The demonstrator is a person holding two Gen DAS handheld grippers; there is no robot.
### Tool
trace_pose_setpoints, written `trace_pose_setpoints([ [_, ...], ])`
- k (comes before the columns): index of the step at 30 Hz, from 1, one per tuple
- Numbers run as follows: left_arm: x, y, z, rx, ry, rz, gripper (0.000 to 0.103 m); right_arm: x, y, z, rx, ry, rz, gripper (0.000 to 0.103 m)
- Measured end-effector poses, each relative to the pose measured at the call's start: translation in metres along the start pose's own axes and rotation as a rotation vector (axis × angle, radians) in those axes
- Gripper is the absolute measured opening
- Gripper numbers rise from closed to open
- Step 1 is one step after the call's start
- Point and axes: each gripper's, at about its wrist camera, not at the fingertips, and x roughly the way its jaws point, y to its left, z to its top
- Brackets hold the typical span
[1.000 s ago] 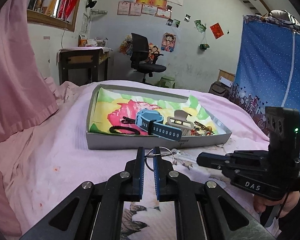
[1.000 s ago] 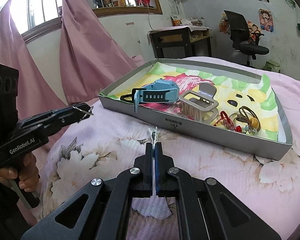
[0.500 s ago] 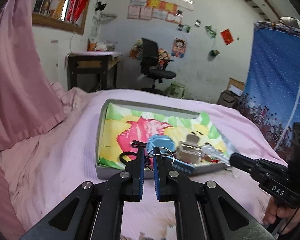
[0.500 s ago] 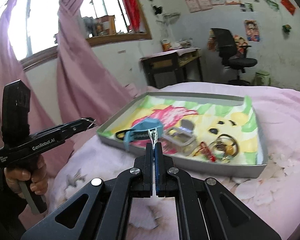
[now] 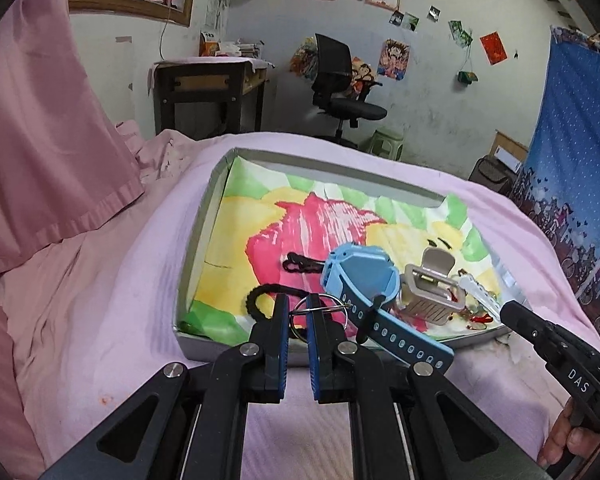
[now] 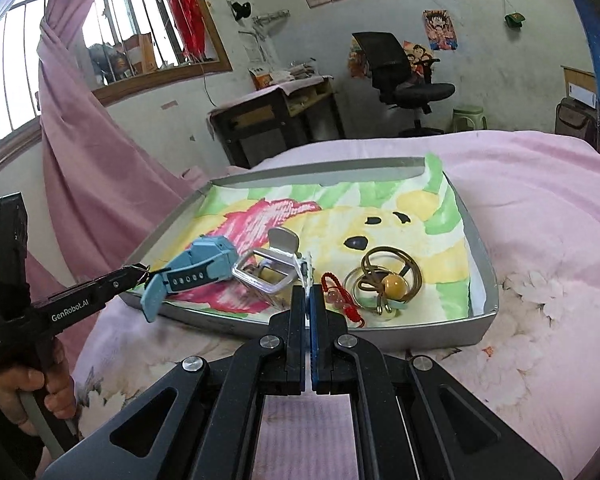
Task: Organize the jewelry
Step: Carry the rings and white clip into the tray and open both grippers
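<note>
A grey tray [image 5: 204, 240] lined with a colourful drawing lies on the pink bed. It holds a blue watch [image 5: 356, 276], a beige claw clip [image 5: 432, 292], black hair ties [image 5: 268, 296], a red cord [image 6: 336, 292] and brown bands with a yellow bead [image 6: 388, 280]. My left gripper [image 5: 296, 300] hangs over the tray's near left edge, shut on a thin metal ring [image 5: 332, 306]. My right gripper [image 6: 308, 290] is over the near edge too, shut on a small clear toothed clip [image 6: 306, 268]. Each gripper shows in the other view, the left gripper [image 6: 138, 271] and the right gripper [image 5: 508, 310].
The bed sheet [image 5: 100, 280] spreads round the tray, with a flower-print cover [image 6: 540, 300] in front. A pink curtain [image 5: 40, 140] hangs at the left and a blue cloth [image 5: 572, 160] at the right. A desk [image 5: 208, 80] and an office chair [image 5: 340, 92] stand beyond the bed.
Both grippers have moved forward from above the bed to the tray's near edge, so the tray looks larger. The ring and the clear clip stay gripped.
</note>
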Motion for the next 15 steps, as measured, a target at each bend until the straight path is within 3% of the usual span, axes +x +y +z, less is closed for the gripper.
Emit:
trace_pose_setpoints([
  [15, 0.004, -0.011, -0.002, 0.035, 0.016, 0.005, 0.009, 0.013, 0.004, -0.005, -0.029, 0.047, -0.007, 0.003],
])
